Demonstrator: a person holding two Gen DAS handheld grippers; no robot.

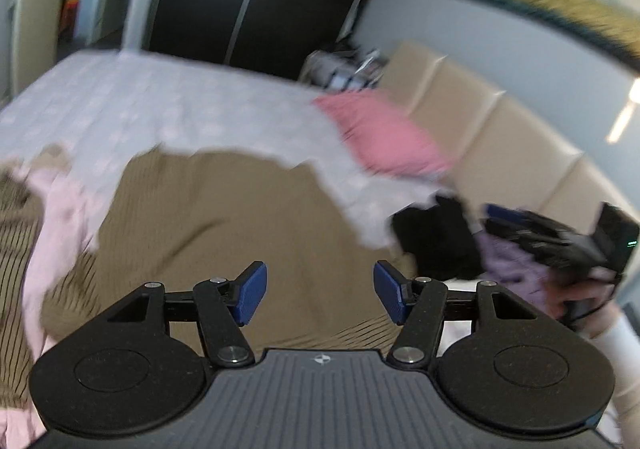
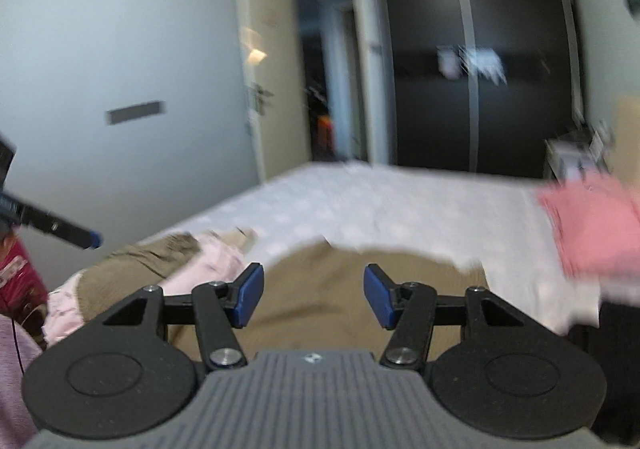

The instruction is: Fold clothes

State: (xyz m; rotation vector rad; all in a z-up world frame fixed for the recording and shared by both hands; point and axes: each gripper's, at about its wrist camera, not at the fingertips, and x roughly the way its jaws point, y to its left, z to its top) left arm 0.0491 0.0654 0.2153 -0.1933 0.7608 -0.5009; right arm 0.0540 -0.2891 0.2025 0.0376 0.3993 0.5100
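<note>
A tan ribbed garment (image 1: 224, 217) lies spread on the bed, right ahead of my left gripper (image 1: 320, 293), whose blue pads stand apart with nothing between them. The same tan garment (image 2: 320, 289) fills the space in front of my right gripper (image 2: 314, 295), which is open and empty too. A pale pink garment (image 1: 56, 233) lies crumpled over the tan one's left side, and shows as the pink garment (image 2: 208, 265) in the right wrist view. The right gripper (image 1: 560, 241) appears at the right of the left wrist view, held in a hand. Both views are blurred.
The bed (image 1: 160, 105) has a light patterned cover. A folded pink-red cloth (image 1: 384, 137) lies near the beige headboard (image 1: 500, 137). A dark garment (image 1: 436, 237) and a lilac one (image 1: 508, 261) lie at the right. A dark wardrobe (image 2: 480, 57) and an open door (image 2: 272, 77) stand beyond.
</note>
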